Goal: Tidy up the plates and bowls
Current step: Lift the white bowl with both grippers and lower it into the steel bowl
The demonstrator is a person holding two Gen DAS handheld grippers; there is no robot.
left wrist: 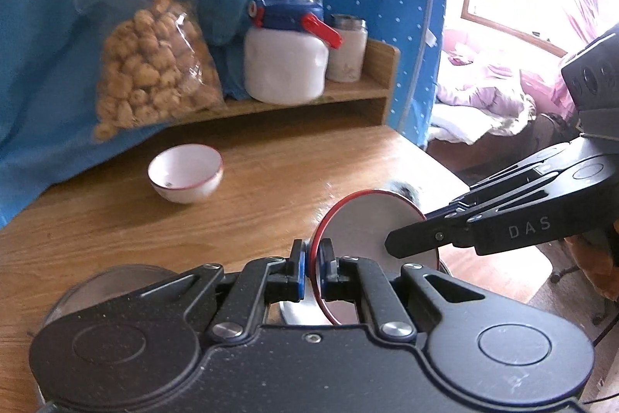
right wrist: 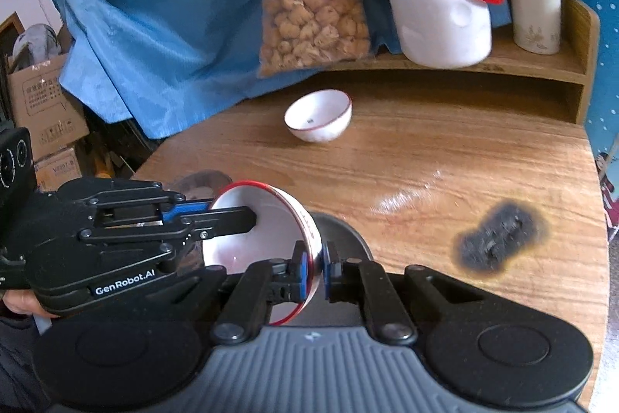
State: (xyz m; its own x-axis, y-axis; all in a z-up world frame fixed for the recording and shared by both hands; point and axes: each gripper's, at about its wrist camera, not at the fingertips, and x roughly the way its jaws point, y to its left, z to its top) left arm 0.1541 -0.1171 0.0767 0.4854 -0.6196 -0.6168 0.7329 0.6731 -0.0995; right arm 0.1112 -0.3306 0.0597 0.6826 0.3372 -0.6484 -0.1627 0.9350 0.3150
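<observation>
Two grippers are clamped on one red-rimmed bowl (right wrist: 267, 231), held tilted on edge above the near side of the table (right wrist: 445, 149): the right gripper (right wrist: 314, 264) pinches its near rim, the left gripper (right wrist: 247, 217) its left rim. A second bowl (right wrist: 319, 117) is seen upright farther off, straight ahead, well apart. Beyond it, a shelf (right wrist: 541, 64) carries a jug (right wrist: 441, 22).

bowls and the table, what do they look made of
Held bowl: glazed ceramic or melamine by its look, glossy white with a thin red rim; the pictures cannot say which. Far bowl: same white gloss and red rim, probably the same ware. Table: wood or wood-look laminate, brown grain lines under a shiny coat that reflects light, with a dark scorched-looking patch.
</observation>
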